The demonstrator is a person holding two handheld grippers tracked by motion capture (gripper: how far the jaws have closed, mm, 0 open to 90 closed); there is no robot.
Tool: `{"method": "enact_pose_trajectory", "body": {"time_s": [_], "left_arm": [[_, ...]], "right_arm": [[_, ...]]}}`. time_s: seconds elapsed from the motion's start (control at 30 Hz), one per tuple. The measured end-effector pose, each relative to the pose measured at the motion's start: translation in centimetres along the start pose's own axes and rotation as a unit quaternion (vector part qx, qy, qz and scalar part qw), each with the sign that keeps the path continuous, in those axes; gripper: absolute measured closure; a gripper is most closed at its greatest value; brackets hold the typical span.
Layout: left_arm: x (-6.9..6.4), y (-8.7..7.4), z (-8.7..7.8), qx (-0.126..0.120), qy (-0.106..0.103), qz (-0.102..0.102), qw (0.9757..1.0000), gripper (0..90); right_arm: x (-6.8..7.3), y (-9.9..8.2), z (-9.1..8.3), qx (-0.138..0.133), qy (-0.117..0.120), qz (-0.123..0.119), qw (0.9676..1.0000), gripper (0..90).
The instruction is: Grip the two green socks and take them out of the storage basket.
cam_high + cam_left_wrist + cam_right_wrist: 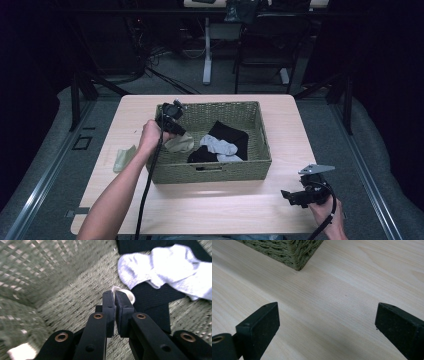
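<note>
Beige sock point(181, 143) hangs pinched in left gripper point(176, 131) inside basket point(212, 172).

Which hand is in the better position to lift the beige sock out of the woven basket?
Left. The left gripper is inside the basket with its fingers shut on the beige sock. The right gripper rests open over the table, outside the basket.
</note>
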State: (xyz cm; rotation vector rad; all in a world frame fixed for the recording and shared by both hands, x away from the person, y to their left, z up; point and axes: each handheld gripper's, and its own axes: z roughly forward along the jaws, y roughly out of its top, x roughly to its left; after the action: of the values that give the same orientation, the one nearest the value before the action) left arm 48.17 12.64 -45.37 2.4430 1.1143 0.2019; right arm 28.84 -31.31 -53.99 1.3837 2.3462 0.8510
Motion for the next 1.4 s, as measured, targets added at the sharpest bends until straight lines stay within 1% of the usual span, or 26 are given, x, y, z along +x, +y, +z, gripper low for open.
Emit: {"method": "enact_pose_trajectory", "body": {"time_s": [0.13,0.3,0.5,0.63,0.77,0.83,0.97,1.03,1.13,1.27,1.4], "left_arm": [[-0.3,0.3,-1.7,-0.006,0.012,0.012,0.9998,87.0],[-0.7,0.7,-3.5,-0.019,0.014,0.023,0.9995,87.0],[-1.1,1.4,-5.7,-0.037,0.019,0.029,0.9987,87.0],[-1.1,1.8,-7.2,-0.05,0.022,0.032,0.998,86.9],[-1.0,2.0,-8.9,-0.068,0.027,0.03,0.9969,86.9],[-0.8,2.1,-10.0,-0.077,0.03,0.029,0.9961,86.9],[-0.5,2.2,-12.0,-0.094,0.043,0.028,0.9943,86.9],[-0.3,2.1,-12.8,-0.097,0.048,0.025,0.9938,86.9],[0.1,1.7,-14.0,-0.103,0.057,0.021,0.9928,86.9],[0.8,1.0,-15.2,-0.107,0.066,0.014,0.992,86.9],[1.8,-0.1,-16.0,-0.114,0.072,0.001,0.9909,86.9]], "right_arm": [[0.0,0.0,0.0,0.0,-0.001,0.0,1.0,5.2],[0.0,0.0,0.0,0.001,-0.001,0.0,1.0,5.3],[0.0,0.0,0.0,0.001,-0.003,-0.001,1.0,5.3],[0.0,0.0,0.0,0.001,-0.002,-0.001,1.0,5.3],[0.0,0.0,0.0,0.0,-0.002,0.0,1.0,5.3],[0.0,0.0,0.0,0.0,-0.002,0.0,1.0,5.3],[0.0,0.0,0.0,0.001,-0.002,0.0,1.0,5.3],[0.0,0.0,0.0,0.001,-0.003,0.0,1.0,5.3],[0.0,0.0,0.0,0.001,-0.003,0.0,1.0,5.3],[0.0,0.0,0.0,0.001,-0.003,0.0,1.0,5.3],[0.0,0.0,0.0,0.002,-0.001,-0.001,1.0,5.4]]}}
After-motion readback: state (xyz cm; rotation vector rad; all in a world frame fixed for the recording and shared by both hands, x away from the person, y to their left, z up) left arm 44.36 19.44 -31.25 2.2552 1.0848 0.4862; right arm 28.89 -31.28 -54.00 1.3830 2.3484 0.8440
